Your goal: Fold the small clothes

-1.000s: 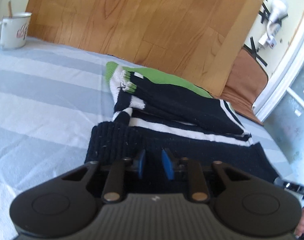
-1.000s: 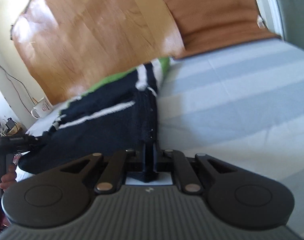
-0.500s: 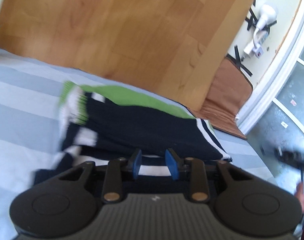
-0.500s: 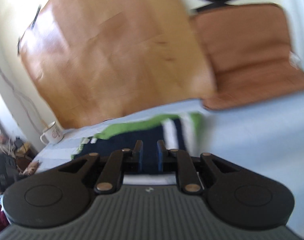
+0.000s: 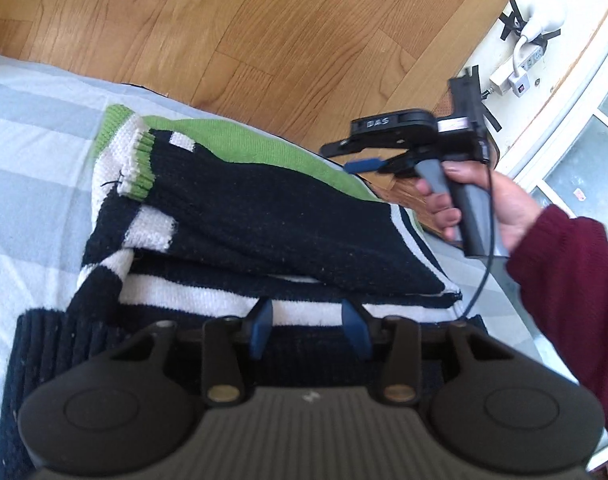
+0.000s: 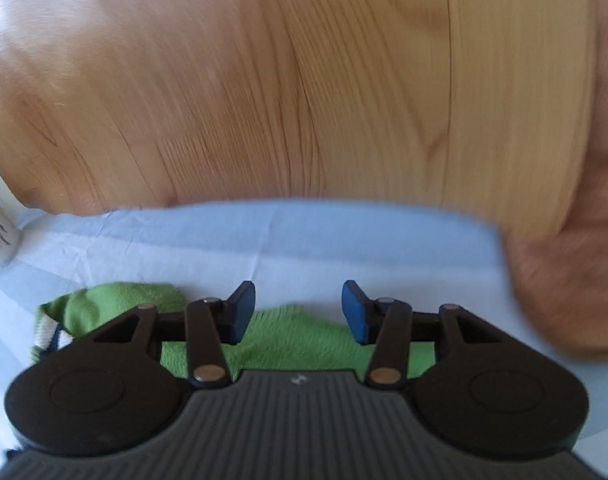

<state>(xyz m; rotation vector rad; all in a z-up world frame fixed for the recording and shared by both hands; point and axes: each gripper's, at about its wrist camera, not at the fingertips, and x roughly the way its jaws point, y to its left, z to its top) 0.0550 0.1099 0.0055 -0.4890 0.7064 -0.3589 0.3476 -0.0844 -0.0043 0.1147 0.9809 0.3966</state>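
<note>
My left hand-held gripper (image 5: 309, 326) and right hand-held gripper (image 6: 298, 312) hang released over the sweater (image 5: 264, 216) on the striped surface (image 5: 28, 160), wood floor (image 5: 264, 32) beyond.

Near hem of the sweater (image 5: 264, 220) hidden beneath the left gripper (image 5: 309, 326) body. Mug (image 6: 0, 240) cut by the right view's left edge, its lettering too blurred to read. Wood floor (image 6: 304, 80) smeared.

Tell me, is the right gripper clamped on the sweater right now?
No, the right gripper is open, its blue pads spread apart above the sweater with nothing between them.
</note>
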